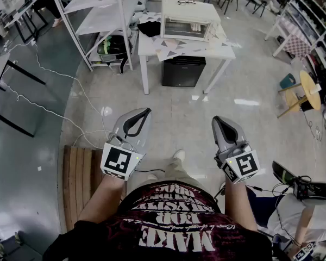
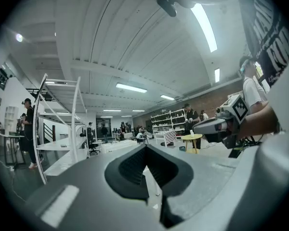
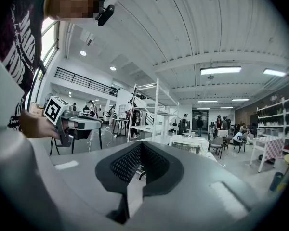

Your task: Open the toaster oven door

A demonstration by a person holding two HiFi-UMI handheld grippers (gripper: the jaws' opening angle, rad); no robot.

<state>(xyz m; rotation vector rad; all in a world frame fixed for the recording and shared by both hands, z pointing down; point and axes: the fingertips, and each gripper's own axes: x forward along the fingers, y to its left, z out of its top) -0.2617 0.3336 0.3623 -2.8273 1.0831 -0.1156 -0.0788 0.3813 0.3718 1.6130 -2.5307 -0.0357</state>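
- While I had both claws low in front of the person's waist, the toaster oven (image 1: 186,23) sat well apart from them across the floor. It was on a white surface (image 1: 220,50), with its door upright and closed.
- I saw the left claw (image 1: 148,111) clenched, its tips together, with nothing between the dark pads.
- I saw the right claw (image 1: 217,120) clenched the same way and empty. The right gripper view showed the oven's front just above its tips, far off.
- The two claws were side by side, apart from each other, both pointing toward the surface.
- A pair of glasses (image 1: 186,2) lay on top of the oven.
- A black cabinet (image 1: 183,71) stood on the floor under the surface.
- A white shelf rack (image 1: 106,10) stood just to the left of the surface.
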